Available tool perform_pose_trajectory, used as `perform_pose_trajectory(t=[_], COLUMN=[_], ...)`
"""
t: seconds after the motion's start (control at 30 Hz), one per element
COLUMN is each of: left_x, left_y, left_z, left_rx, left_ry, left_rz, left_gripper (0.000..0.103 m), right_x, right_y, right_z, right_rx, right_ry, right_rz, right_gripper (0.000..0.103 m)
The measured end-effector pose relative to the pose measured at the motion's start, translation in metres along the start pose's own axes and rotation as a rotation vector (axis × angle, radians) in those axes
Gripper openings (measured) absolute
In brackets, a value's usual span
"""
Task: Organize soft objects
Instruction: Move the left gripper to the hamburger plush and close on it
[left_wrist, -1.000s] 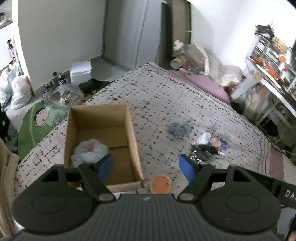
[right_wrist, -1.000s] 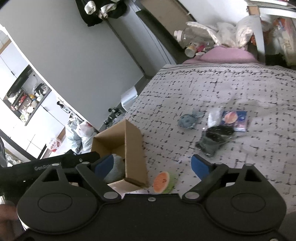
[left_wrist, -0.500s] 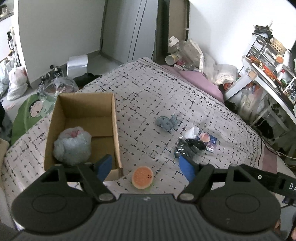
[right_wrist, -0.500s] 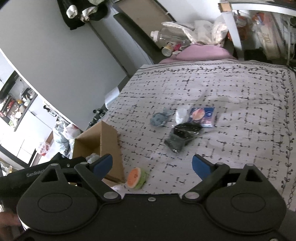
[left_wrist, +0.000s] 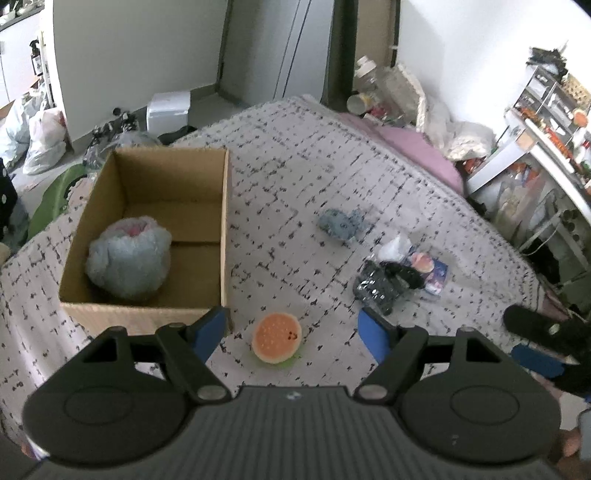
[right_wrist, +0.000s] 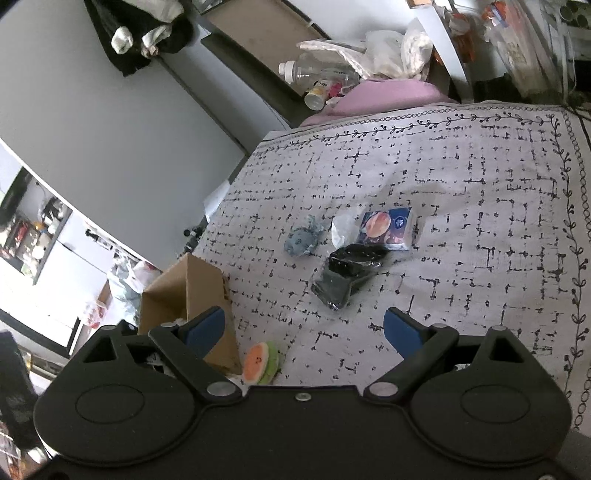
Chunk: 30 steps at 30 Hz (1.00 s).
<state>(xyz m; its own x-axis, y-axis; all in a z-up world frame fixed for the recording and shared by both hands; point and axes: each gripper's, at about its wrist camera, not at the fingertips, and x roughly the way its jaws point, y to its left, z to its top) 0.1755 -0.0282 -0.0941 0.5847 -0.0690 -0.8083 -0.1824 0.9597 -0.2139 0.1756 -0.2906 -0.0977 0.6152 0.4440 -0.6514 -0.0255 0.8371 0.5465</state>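
Both claws are held wide open with nothing in them. The left claw (left_wrist: 291, 326) is held over the round orange toy (left_wrist: 276, 343) on the bed (left_wrist: 295, 177). A fluffy grey toy (left_wrist: 127, 256) is seen inside the cardboard box (left_wrist: 147, 317). The right claw (right_wrist: 303, 330) is pointed at the black bag (right_wrist: 347, 275).

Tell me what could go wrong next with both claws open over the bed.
The round orange plush toy lies close to the cardboard box corner, so the left claw might bump the box. The black crinkly plastic packet looks slippery and touches the blue printed packet, so the right claw could drag both.
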Motion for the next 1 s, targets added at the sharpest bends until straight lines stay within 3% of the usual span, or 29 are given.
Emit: perform_pose_trajectory(t=[0.7,1.0], left_x=[0.063,0.088], left_y=[-0.013,-0.009], left_z=[-0.028,-0.033], left_rx=[-0.039,-0.121], left_ry=[0.041,0.062], left_rz=[0.071,0.094], left_gripper=[0.077,0.077], right_x=[0.038,0.064], right_y=[-0.028,-0.039], right_z=[0.009,0.015], right_rx=[0.143,0.19], right_ry=[0.029,0.057], right_rz=[0.045,0.032], right_gripper=[0.093,0.093])
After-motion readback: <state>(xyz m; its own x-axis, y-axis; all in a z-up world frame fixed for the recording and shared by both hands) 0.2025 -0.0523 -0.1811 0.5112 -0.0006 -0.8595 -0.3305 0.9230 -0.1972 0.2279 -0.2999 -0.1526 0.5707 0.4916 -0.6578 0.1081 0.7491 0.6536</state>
